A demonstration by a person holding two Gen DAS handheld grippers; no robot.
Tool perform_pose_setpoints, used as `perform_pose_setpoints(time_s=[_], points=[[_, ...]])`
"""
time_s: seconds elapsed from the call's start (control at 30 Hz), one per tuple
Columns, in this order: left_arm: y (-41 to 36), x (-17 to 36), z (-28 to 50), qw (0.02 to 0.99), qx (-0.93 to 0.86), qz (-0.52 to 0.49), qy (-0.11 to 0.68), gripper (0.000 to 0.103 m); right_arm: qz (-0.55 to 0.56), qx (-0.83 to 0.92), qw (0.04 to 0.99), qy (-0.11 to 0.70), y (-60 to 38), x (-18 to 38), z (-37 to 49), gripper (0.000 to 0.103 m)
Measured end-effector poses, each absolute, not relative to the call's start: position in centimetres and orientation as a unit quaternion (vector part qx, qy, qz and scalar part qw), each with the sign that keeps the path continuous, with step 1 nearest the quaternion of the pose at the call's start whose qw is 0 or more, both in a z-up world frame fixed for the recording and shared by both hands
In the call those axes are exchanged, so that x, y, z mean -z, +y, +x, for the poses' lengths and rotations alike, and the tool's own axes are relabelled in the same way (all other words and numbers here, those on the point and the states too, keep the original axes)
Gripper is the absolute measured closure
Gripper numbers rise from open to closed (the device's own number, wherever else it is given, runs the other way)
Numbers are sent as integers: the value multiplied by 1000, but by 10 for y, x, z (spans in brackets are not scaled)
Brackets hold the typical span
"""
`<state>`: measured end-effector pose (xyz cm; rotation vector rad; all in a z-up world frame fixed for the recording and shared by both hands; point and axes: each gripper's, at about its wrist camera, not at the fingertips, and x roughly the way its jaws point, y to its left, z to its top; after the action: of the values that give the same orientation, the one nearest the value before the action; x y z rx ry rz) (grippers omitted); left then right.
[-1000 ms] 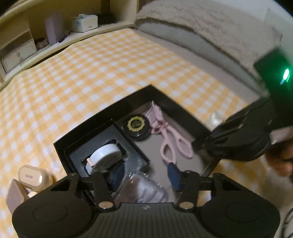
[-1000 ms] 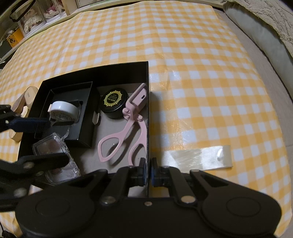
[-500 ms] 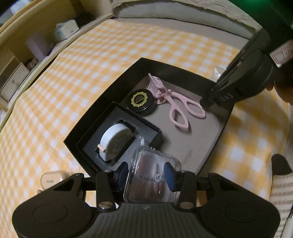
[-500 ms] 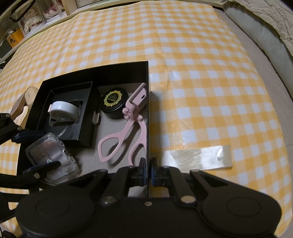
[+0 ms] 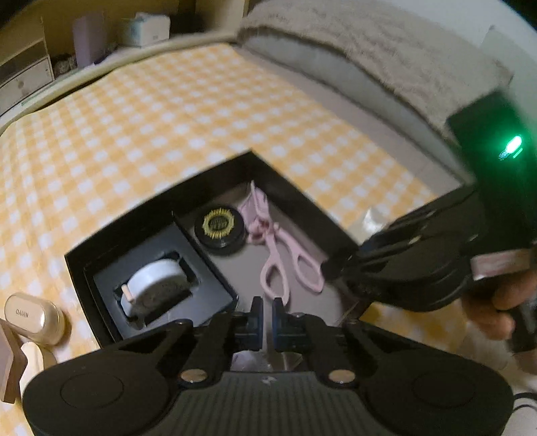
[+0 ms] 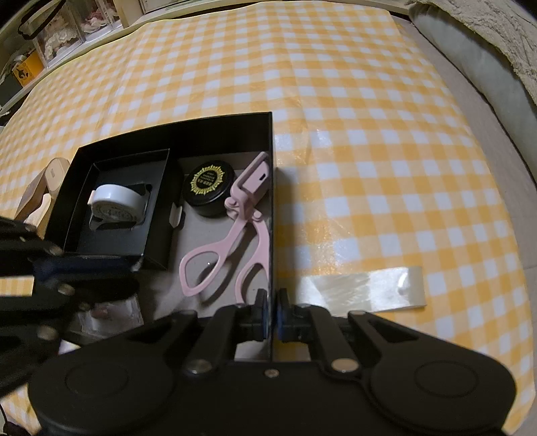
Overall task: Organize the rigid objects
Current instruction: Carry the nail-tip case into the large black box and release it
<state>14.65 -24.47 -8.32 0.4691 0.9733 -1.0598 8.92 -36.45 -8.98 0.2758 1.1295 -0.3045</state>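
Note:
A black box [image 6: 221, 121] on the checked cloth holds a pink eyelash curler [image 6: 231, 231], a black round tin [image 6: 209, 186] and a smaller black tray with a white tape measure [image 6: 114, 201]. My right gripper [image 6: 272, 318] is shut on the box's right wall [image 6: 271, 214]. My left gripper [image 5: 265, 322] is shut and empty at the box's near edge. A clear plastic case [image 6: 110, 313] lies low in the box under the left gripper. The box [image 5: 278, 181], curler [image 5: 282, 255], tin [image 5: 220, 228] and tape measure [image 5: 154, 285] also show in the left wrist view.
A beige earbud case [image 5: 32, 318] and a wooden piece [image 5: 10, 362] lie left of the box. Clear tape [image 6: 362, 288] lies on the cloth to the right. A grey cushion [image 5: 352, 50] lines the far right; shelves and a tissue box [image 5: 144, 23] stand behind.
My left gripper held the clear plastic case half a second ago; it has let go of it in the box and closed. The right gripper has stayed put.

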Motion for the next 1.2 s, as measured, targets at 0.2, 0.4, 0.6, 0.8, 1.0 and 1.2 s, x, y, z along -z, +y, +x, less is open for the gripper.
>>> perform_pose_setpoints(time_s=[0.2,0.4,0.6,0.8,1.0,1.2], points=[[-249,102,143,719,468,242,452,98,130,143,825,531,-364,90,89,97],[-252,101,139,714,458,290,443,98,131,138,824,533,-362,89,89,97],[-245,94,144,724,449,256,456,89,130,136,825,534,-362,88,90,97],[-231,75,142,737,453,195,463,61,128,135,825,534,-361,88,90,97],[-214,57,132,754,448,157,454,9,127,136,825,534,-361,88,90,97],[-191,47,124,760,445,146,450,2,127,136,825,534,-362,88,89,97]])
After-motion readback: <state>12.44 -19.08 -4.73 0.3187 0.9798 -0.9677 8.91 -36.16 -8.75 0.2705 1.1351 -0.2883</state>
